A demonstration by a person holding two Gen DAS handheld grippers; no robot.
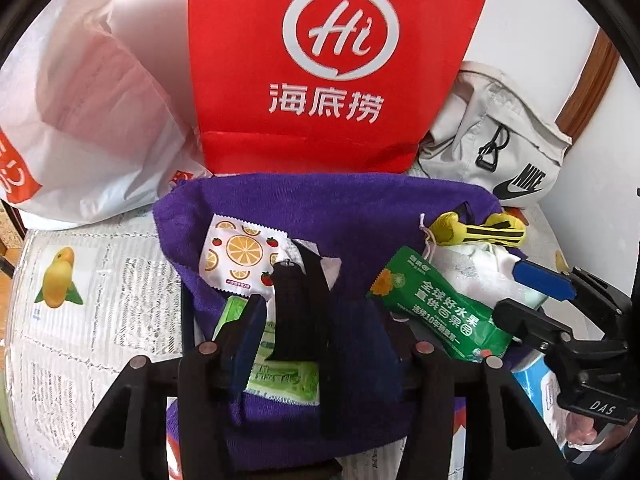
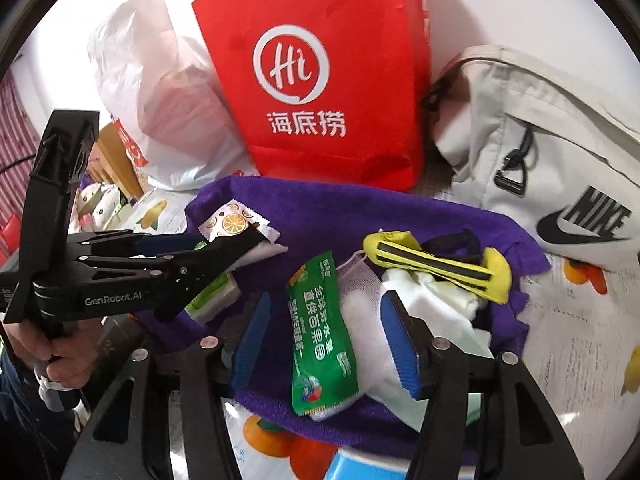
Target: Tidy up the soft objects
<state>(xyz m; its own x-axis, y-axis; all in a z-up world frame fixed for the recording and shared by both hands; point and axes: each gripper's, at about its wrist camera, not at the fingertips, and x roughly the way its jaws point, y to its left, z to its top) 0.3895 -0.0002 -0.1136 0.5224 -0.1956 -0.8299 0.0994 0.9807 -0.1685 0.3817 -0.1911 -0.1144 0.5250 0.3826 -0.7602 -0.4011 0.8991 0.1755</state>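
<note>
A purple towel (image 1: 340, 216) (image 2: 332, 216) lies spread on the table with soft things on it. An orange-print wet-wipe packet (image 1: 240, 252) (image 2: 236, 222), a light green tissue pack (image 1: 284, 376) (image 2: 212, 300), a dark green packet (image 1: 436, 304) (image 2: 320, 332), white cloths (image 2: 432, 304) and a yellow-and-black striped item (image 1: 476, 232) (image 2: 440, 264) sit there. My left gripper (image 1: 324, 320) is open over the tissue pack, a black strap (image 1: 296, 308) between its fingers. My right gripper (image 2: 328, 340) is open around the dark green packet.
A red paper bag (image 1: 332, 64) (image 2: 332, 80) stands behind the towel. A white plastic bag (image 1: 80, 120) (image 2: 168, 112) is at the left and a grey Nike bag (image 1: 492, 148) (image 2: 560, 160) at the right. A fruit-print tablecloth (image 1: 80, 300) covers the table.
</note>
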